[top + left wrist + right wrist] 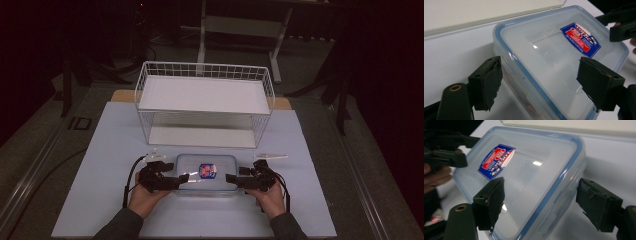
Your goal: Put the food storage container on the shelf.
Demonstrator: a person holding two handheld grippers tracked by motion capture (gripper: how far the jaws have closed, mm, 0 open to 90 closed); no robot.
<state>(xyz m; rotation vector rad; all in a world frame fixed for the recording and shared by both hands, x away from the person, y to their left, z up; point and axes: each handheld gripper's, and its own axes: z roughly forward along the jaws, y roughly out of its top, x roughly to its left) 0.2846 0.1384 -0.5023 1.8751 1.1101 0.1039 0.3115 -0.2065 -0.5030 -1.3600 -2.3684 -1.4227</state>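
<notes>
- Left claw (pixel 181 178) sits at 9 o'clock of the box (pixel 207 173), jaws spread wide around its left end. In the left gripper view one jaw is over the lid and the other beside the wall; neither seems to press, so it grips nothing.
- The box, clear with a blue-rimmed lid and a red-blue label (pixel 207 171), lies on the white surface (pixel 110 165) near its front edge, at 6 o'clock of the wire rack (pixel 205 102).
- Right claw (pixel 229 178) mirrors this at 3 o'clock, jaws equally wide across the right end, holding nothing.
- Risk: the lid is smooth plastic; a lopsided squeeze could tilt the box or let it slide out. Closing one claw first could shove it sideways.
- Room: open surface lies at 9 and 3 o'clock; the rack at 12 is near, so a forward lift must clear its lower shelf front.
</notes>
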